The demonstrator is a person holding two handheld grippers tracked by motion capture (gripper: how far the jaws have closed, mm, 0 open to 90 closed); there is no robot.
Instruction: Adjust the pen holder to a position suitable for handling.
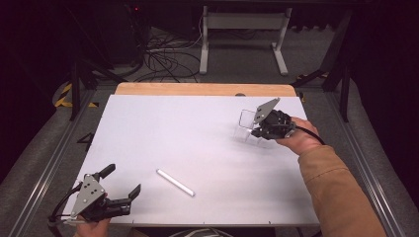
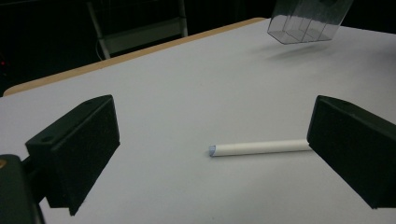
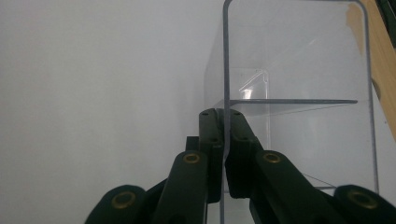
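The left gripper (image 1: 121, 181) sits at the near left corner of the table, held low in the left hand (image 1: 91, 228); its two black jaws stand wide apart, pointing right and slightly away, with nothing pressed between them. The right gripper (image 1: 253, 129) is out at the far right, raised off the table; the right hand (image 1: 300, 140) grips it from behind, its tan sleeve (image 1: 336, 192) running back to the near right edge; its jaws are pinched together on a thin clear wall (image 3: 225, 70).
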